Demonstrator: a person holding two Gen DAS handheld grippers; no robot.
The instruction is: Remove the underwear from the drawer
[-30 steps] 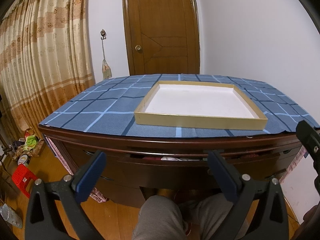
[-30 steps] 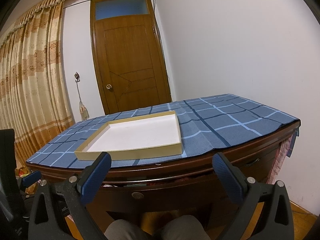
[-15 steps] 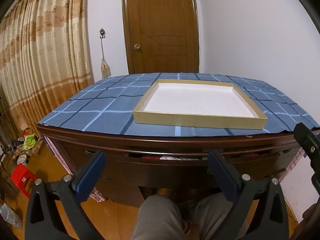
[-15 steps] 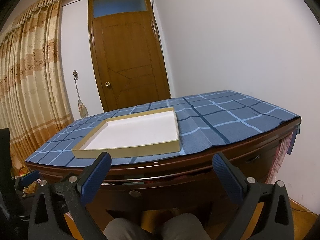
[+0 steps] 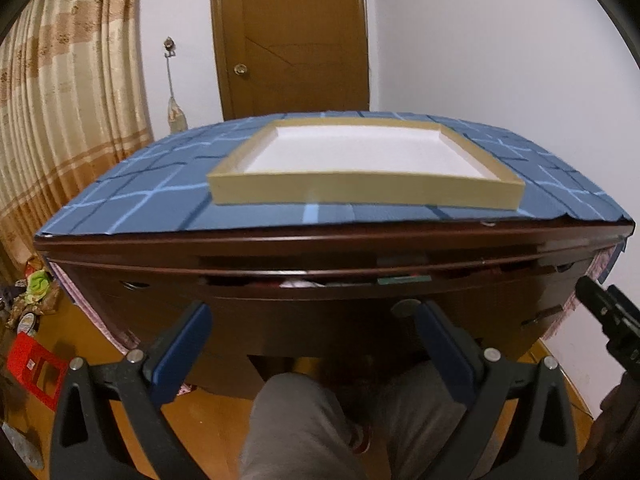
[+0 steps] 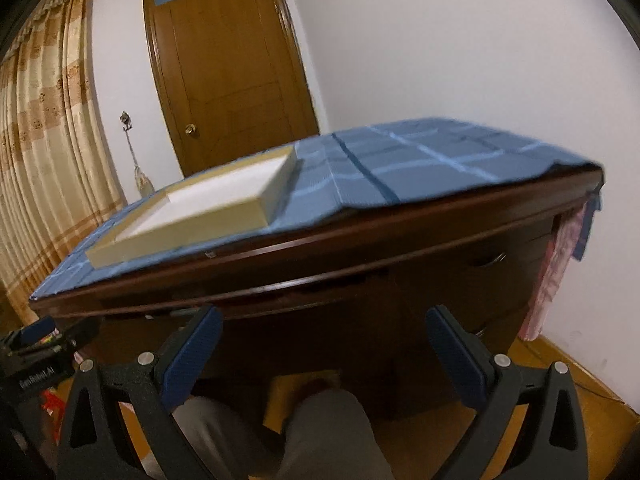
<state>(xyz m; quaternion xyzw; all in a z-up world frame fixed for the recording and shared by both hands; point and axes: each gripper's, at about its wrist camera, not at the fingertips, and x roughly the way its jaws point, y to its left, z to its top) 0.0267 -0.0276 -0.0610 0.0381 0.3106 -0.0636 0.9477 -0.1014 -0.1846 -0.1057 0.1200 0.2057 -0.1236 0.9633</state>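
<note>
A dark wooden dresser's top drawer stands slightly ajar, with a thin slit showing bits of red and white cloth. My left gripper is open in front of the drawer face, nothing between its blue pads. Its round metal knob sits just beside the right finger. My right gripper is open too, low before the drawer front. In the left wrist view the right gripper shows at the right edge. No underwear can be told apart inside the slit.
On the blue checked cloth atop the dresser lies a shallow tan tray with a white bottom. A person's grey-trousered knees sit under the dresser. A brown door and curtains stand behind; a red box lies on the floor left.
Both grippers have dropped lower and moved closer to the dresser front; the drawer face now fills the space between the fingers. The right wrist view has tilted.
</note>
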